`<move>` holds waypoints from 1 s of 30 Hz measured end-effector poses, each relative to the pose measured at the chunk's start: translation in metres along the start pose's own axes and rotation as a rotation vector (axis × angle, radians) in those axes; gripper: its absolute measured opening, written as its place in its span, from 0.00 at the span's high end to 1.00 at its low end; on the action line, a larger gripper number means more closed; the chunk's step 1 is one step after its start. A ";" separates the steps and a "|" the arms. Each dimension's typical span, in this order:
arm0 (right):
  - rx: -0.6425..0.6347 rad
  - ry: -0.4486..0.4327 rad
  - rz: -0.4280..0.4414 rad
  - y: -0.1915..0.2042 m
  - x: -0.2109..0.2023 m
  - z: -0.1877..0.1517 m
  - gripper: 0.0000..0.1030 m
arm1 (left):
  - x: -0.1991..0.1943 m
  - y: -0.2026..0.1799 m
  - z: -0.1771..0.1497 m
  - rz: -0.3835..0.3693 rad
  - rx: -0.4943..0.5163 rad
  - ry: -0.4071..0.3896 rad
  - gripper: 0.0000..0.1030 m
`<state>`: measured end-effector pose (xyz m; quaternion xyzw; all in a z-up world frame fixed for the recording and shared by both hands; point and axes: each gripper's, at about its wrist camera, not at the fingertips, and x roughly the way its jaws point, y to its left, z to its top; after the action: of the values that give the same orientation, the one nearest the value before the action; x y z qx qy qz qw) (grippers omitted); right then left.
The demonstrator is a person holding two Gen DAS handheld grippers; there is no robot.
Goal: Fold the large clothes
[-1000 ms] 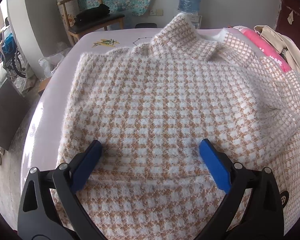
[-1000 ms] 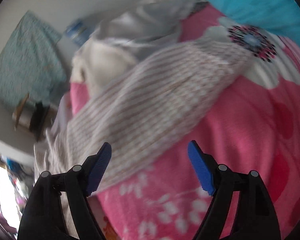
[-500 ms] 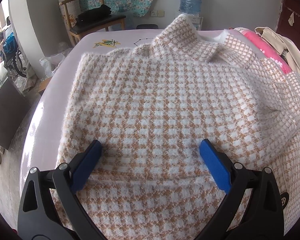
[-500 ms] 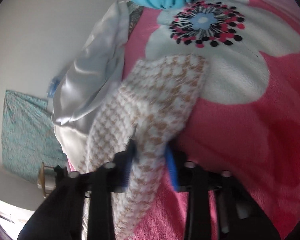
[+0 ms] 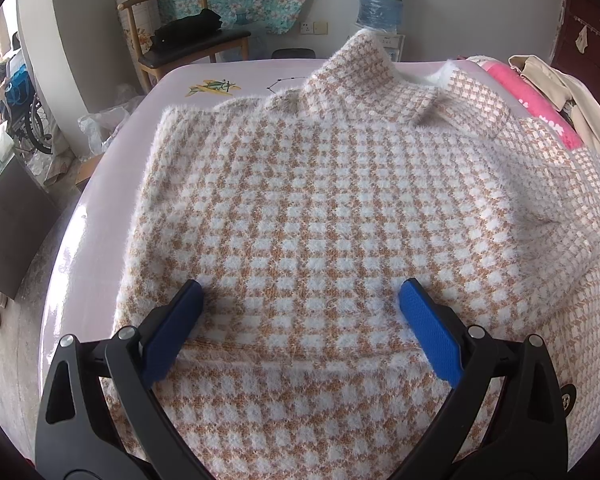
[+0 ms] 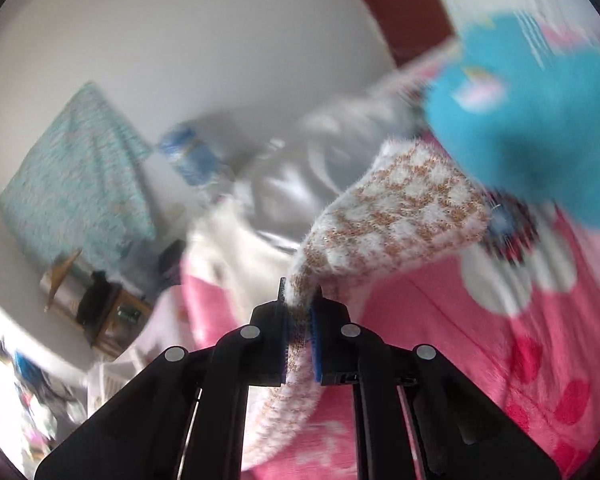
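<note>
Sweater (image 5: 320, 208) of fuzzy tan-and-white check lies spread front-up across a pale pink bed (image 5: 112, 184), collar toward the far edge, hem nearest the left wrist camera. The flat spread gives the body a smooth base for folding. The left gripper (image 5: 300, 320) rests over the lower body just above the hem band, its blue pads (image 5: 172, 336) standing wide apart with nothing pinched between them; placed there, it probably serves to pin the body so that a pull on the sleeve does not drag the whole garment. On the garment's right side the sleeve (image 6: 396, 216) runs off onto a pink flowered blanket (image 6: 480, 340). The right gripper (image 6: 300, 320) is clamped tight on this sleeve a little short of the cuff, and the cuff end stands free beyond the pads, clear of the blanket. A grip near the cuff lets the full sleeve length follow the hand; the likely purpose is to carry it across the chest as a first fold. A turquoise cloth (image 6: 540, 128) lies beyond the cuff. The right-hand view is blurred, so fine detail there cannot be told.
</note>
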<state>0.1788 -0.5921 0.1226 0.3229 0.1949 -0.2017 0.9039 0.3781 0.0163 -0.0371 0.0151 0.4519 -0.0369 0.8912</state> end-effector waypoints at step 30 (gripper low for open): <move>-0.706 0.878 0.521 0.340 0.081 -0.346 0.32 | -0.073 0.091 -0.024 -0.290 -0.202 -0.075 0.11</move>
<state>0.3373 -0.1413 0.0076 0.0940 0.5183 0.2538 0.8112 0.3233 0.1120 0.0075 -0.1412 0.4171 -0.1199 0.8898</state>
